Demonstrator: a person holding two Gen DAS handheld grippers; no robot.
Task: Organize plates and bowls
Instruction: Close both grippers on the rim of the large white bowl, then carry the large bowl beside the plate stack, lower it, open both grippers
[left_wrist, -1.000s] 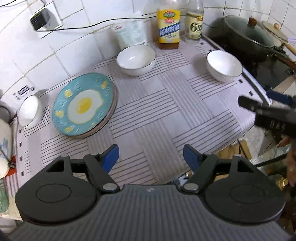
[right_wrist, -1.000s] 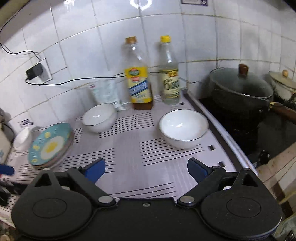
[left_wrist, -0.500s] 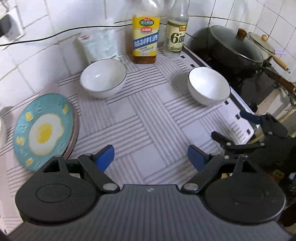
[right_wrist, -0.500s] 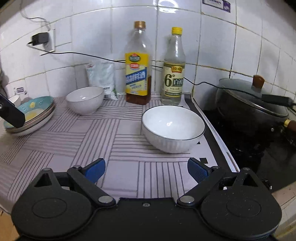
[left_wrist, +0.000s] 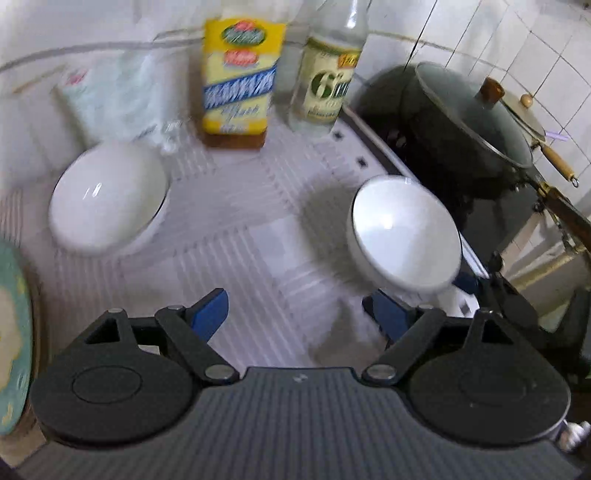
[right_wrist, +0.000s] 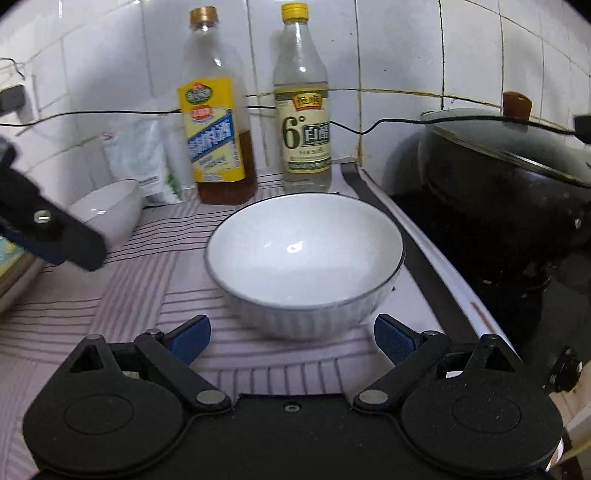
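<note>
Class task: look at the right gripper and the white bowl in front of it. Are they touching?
Apart. The right wrist view shows the right gripper open, both blue fingertips short of the bowl, with striped cloth visible between them.

Two upright white bowls (left_wrist: 109, 195) (right_wrist: 304, 254), apart

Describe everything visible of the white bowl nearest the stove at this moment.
The white bowl looks like glazed ceramic, with a thin dark rim line and fine vertical ribs on its outer wall. It stands upright and empty on the striped mat, in front of the two bottles and beside the dark stove edge. The right gripper is open just short of it, fingertips either side, not touching.
</note>
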